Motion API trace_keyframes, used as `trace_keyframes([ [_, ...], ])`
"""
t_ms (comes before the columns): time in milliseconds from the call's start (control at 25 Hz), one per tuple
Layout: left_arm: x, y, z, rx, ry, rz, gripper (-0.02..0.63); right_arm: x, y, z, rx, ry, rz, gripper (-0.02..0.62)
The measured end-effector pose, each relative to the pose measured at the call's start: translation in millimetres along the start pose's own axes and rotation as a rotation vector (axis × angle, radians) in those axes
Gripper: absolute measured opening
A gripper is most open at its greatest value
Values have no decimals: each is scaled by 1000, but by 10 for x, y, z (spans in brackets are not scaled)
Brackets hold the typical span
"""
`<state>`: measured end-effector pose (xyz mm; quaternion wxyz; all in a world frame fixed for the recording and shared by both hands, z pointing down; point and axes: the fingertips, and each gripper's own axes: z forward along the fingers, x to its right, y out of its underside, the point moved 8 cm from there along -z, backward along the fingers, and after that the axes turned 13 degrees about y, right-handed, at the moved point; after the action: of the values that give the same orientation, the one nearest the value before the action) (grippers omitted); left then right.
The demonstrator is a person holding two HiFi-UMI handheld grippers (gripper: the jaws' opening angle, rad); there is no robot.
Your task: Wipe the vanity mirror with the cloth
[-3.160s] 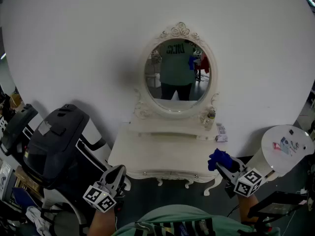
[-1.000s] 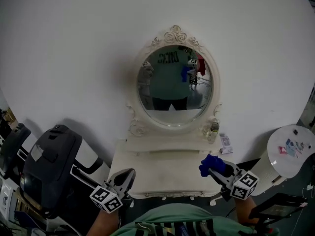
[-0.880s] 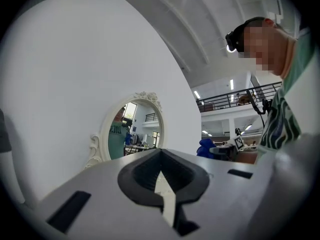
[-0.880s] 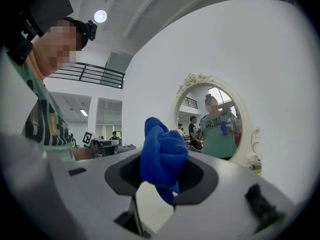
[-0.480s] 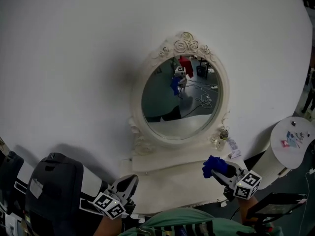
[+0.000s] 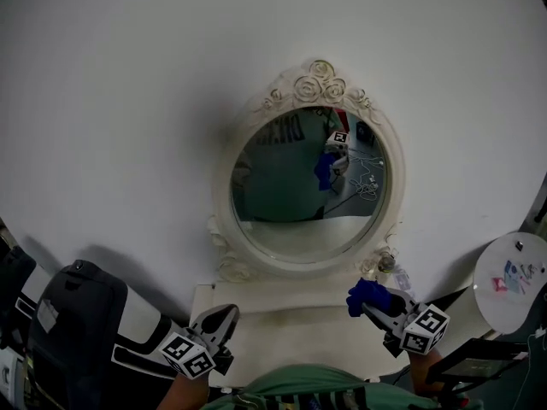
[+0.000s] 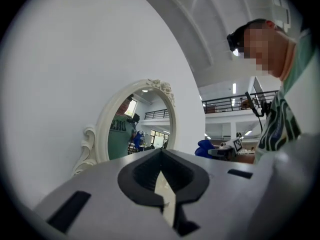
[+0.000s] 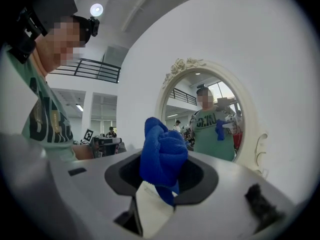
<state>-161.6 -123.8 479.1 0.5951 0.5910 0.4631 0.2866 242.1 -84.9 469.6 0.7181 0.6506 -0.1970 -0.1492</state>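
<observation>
- Your right gripper is clamping the blue cloth. Its jaws are closed down on a bunched wad that is bulging out past the tips. It is hovering low over the right side of the vanity top.
- Your left gripper is hanging idle at the left of the top, with its jaws drawn together and nothing between them.
- You are in the approach step, as I judge it: the cloth is sitting well apart from the glass and no wiping contact is happening.
- Farther up, the oval mirror is standing upright in its white carved frame against the wall, and it is reflecting the cloth.
- Next, you are probably going to need to lift the right gripper up and forward until the wad is pressing flat on the glass, then sweep it across. Lead with the cloth rather than the jaw tips so you are not scratching the glass, and steer clear of the carving on the frame.
</observation>
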Motion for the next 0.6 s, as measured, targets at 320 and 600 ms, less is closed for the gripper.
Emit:
trace_keyframes([
  [320,146,49,786,23,-133,-28,9,994,-394,325,72,-149,-70,156],
  [600,-16,-18,679,4,-140,5,8,843,-736,729,134,-129,-306,156],
])
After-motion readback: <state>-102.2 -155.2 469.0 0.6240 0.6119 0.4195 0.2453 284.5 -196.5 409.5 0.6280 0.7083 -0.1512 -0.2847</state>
